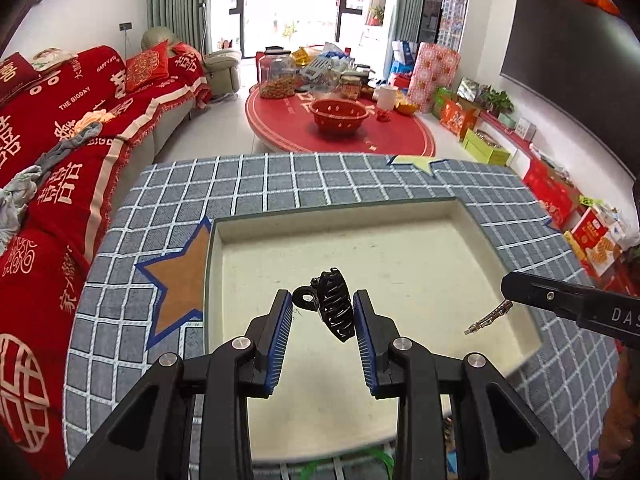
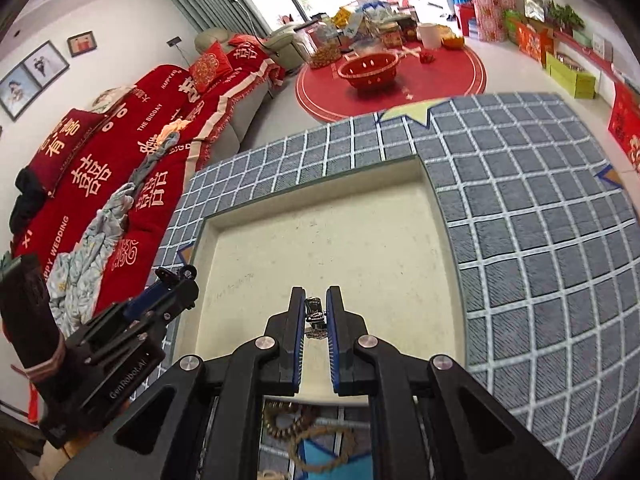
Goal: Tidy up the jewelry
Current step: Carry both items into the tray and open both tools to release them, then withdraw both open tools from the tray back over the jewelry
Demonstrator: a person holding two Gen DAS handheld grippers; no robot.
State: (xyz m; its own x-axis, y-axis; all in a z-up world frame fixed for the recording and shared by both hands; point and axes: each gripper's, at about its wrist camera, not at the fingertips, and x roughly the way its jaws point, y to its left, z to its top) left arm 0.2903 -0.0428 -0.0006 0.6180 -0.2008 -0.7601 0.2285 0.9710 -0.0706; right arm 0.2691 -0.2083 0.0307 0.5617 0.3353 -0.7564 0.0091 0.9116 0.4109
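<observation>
My left gripper (image 1: 322,296) is shut on a black hair claw clip (image 1: 334,312), which hangs between the blue pads above a cream square tray (image 1: 400,256). My right gripper (image 2: 315,292) is shut on a silver metal link bracelet (image 2: 314,316), also above the tray (image 2: 320,240). In the left wrist view the right gripper (image 1: 508,280) enters from the right with the bracelet (image 1: 488,318) dangling below its tip. In the right wrist view the left gripper (image 2: 180,278) sits at the tray's left edge. Nothing lies in the part of the tray that shows.
The tray lies on a grey checked cloth (image 1: 280,176) with star patches. Beaded bracelets (image 2: 286,420) and a rope ring (image 2: 320,456) lie near the tray's front edge. A red-covered sofa (image 1: 60,140) stands to the left. A round red table (image 1: 340,120) with jars stands beyond.
</observation>
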